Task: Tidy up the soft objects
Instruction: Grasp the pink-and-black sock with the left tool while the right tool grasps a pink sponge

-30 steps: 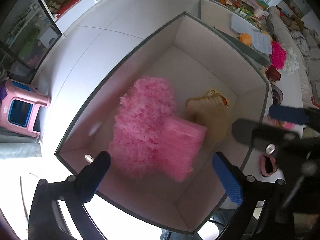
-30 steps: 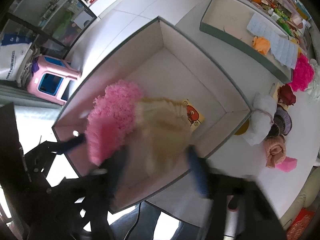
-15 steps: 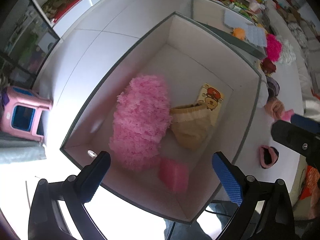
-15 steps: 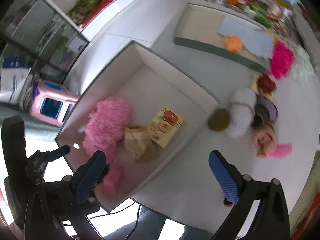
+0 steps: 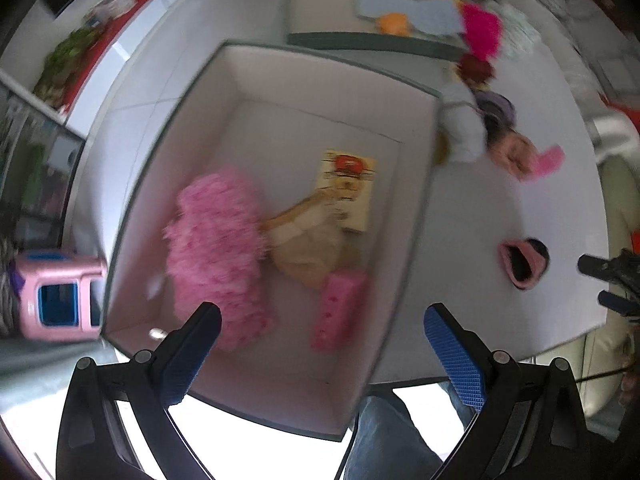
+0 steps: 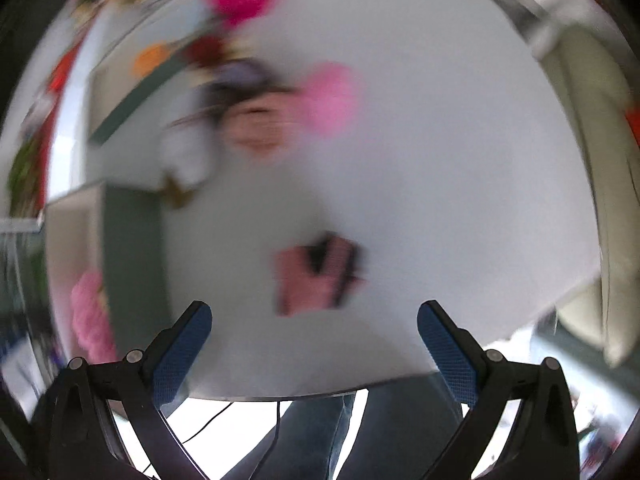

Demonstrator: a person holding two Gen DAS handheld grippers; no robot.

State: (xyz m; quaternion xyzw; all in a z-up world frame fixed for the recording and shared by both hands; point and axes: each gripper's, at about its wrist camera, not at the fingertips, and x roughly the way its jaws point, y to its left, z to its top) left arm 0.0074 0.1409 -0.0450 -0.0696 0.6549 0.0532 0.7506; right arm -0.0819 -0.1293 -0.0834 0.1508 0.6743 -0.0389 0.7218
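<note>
Step in hand, as judged: collecting the next soft object for the box (image 5: 416,216). The box stands at the table's (image 5: 472,216) left edge and holds a fluffy pink item (image 5: 218,240), a tan cloth item (image 5: 312,248), a small pink block (image 5: 338,312) and a printed card (image 5: 348,184).

The right gripper (image 6: 314,344) hovers above the table, jaws wide apart and empty. It is aimed at a pink-and-black pouch (image 6: 316,276) lying near the table's near edge; this view is heavily blurred.

The left gripper (image 5: 322,348) hangs over the box's near rim, jaws wide apart and empty.

Next move: lower the right gripper, straddle the pouch, close the jaws.

More soft items (image 5: 516,152) lie farther back on the table, beside the box's far right corner.
</note>
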